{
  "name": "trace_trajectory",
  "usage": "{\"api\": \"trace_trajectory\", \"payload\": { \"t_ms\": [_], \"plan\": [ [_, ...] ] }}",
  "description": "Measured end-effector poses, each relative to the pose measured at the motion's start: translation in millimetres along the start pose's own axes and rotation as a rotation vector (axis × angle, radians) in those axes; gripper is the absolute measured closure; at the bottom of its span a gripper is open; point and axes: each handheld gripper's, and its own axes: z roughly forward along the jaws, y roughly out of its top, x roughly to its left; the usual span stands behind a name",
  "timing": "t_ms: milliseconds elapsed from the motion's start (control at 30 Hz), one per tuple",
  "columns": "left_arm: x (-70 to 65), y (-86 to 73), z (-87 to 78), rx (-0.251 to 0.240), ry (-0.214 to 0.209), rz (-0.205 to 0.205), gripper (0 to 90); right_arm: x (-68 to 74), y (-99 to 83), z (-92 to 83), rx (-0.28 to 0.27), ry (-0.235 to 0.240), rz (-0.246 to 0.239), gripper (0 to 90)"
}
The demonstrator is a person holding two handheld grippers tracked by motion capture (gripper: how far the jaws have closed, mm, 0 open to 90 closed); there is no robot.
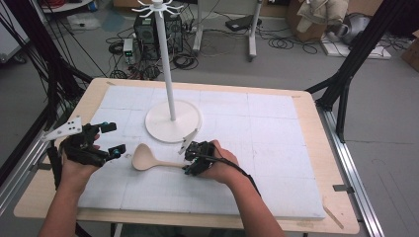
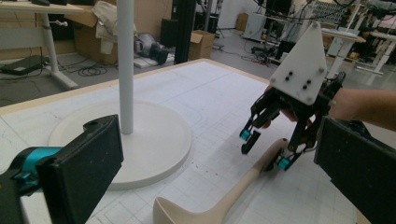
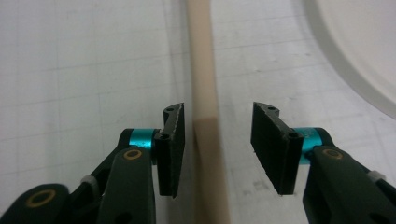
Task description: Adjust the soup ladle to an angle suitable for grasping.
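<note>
My right claw (image 3: pixel 217 149) stood spread, its two black pads on either side of the handle of the wooden ladle (image 1: pixel 150 159) with a clear gap at each side; neither pad pressed on the wood. In the left gripper view the same right claw (image 2: pixel 265 148) hung tipped down over the handle's far end, the handle passing between its tips. The ladle (image 2: pixel 219 198) lay flat on the desk (image 1: pixel 276 148), bowl to the left, handle running right toward my right hand, just near of the round base of the white hook stand (image 1: pixel 172 120), close to it but apart from it.

My left claw (image 1: pixel 112 139) was spread too and empty, hovering just left of the ladle's bowl without touching it.

I judged the step in hand to be the grasp of the ladle by its handle, with the right claw lined up but not yet biting. The next move called for squeezing the pads squarely onto the handle, keeping it centred so it would not roll, then lifting level. The hooks at the top of the stand (image 1: pixel 157 7) looked the likely destination, though I could not be sure of that.
</note>
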Motion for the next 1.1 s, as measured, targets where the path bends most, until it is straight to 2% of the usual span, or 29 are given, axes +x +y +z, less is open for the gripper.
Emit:
{"api": "trace_trajectory", "payload": {
  "t_ms": [133,300,367,567,667,833,1000,1100],
  "plan": [
    [0.5,-0.1,0.3,-0.002,-0.002,-0.005,1.7,-8.2,-15.5,-20.0,-0.064,-0.020,0.067,50.4],
    [0.3,0.2,1.0,0.001,-0.003,-0.001,1.7,-16.9,-42.9,-46.0,-0.140,-0.070,0.161,37.9],
    [-0.3,1.1,1.3,0.004,-0.004,0.001,1.7,-19.7,-54.4,-57.6,-0.171,-0.098,0.182,33.9],
    [-1.2,6.5,2.1,0.005,-0.009,0.013,1.7,-23.1,-83.4,-86.3,-0.257,-0.131,0.254,21.1],
    [-1.1,7.7,2.0,0.005,-0.010,0.015,1.7,-24.2,-98.0,-100.0,-0.298,-0.160,0.276,18.1],
    [-1.1,7.8,2.3,0.007,-0.012,0.014,1.7,-27.4,-124.8,-121.3,-0.368,-0.215,0.359,14.9],
    [-1.7,8.6,3.5,0.012,-0.016,0.023,1.7,-30.8,-144.8,-134.8,-0.421,-0.252,0.425,11.5],
    [-1.3,9.2,4.4,0.013,-0.016,0.028,1.7,-31.5,-151.6,-142.2,-0.453,-0.268,0.447,10.4]
  ]
}}
